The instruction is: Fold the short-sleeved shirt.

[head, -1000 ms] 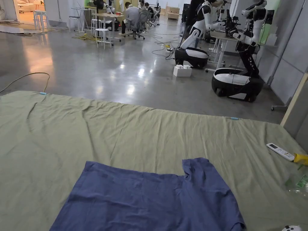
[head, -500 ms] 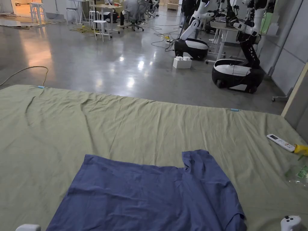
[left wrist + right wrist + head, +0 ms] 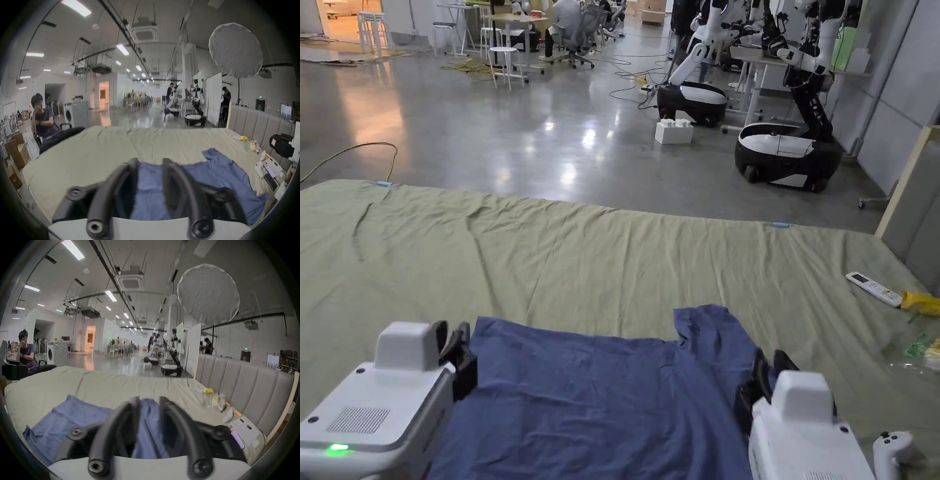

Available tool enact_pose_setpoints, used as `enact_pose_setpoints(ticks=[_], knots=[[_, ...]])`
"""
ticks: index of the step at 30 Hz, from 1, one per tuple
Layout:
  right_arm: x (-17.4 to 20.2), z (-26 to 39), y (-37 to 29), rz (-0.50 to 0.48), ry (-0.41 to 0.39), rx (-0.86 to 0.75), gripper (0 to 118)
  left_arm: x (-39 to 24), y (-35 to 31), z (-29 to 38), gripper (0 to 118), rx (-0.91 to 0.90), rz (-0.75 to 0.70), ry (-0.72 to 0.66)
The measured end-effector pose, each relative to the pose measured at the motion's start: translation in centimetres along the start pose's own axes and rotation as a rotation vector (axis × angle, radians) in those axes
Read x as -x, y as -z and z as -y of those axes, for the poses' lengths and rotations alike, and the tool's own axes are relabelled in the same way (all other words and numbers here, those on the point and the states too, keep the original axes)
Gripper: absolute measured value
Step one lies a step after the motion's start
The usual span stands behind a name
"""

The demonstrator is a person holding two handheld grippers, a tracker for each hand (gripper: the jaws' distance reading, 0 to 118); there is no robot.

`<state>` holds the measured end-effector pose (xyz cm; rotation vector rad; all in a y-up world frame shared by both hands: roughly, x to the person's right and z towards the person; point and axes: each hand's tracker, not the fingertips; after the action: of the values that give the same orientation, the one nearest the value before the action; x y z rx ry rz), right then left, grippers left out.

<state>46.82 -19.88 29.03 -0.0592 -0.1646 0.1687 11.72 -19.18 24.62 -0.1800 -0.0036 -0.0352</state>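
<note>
Both grippers, left (image 3: pixel 453 340) and right (image 3: pixel 767 375), hover open-fingered over the blue shirt (image 3: pixel 600 400).

Head view: high, tilted down across bed (image 3: pixel 600 262) toward hall. Gripper views: low, level, close above shirt (image 3: pixel 151 186), facing likewise; all sharing shirt, bed, hall.
</note>
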Motion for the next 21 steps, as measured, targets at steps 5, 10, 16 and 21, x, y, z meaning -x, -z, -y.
enact_pose_setpoints(ticks=[5, 10, 16, 21], knots=[[0.6, -2.2, -0.1, -0.026, 0.034, -0.051, 1, -0.5, -1.2, -2.1, 4, -0.059, 0.011, 0.003], [0.6, -2.9, -0.1, -0.035, 0.047, -0.066, 1, -0.2, -1.4, -2.5, 3, -0.057, 0.001, -0.002], [-0.3, -2.7, 1.4, -0.047, 0.103, -0.020, 1, 0.5, 0.2, -1.6, 3, 0.001, -0.020, -0.006], [-1.0, -1.3, 3.2, -0.044, 0.109, 0.020, 1, 2.3, 4.8, -0.2, 3, 0.133, -0.002, -0.018]])
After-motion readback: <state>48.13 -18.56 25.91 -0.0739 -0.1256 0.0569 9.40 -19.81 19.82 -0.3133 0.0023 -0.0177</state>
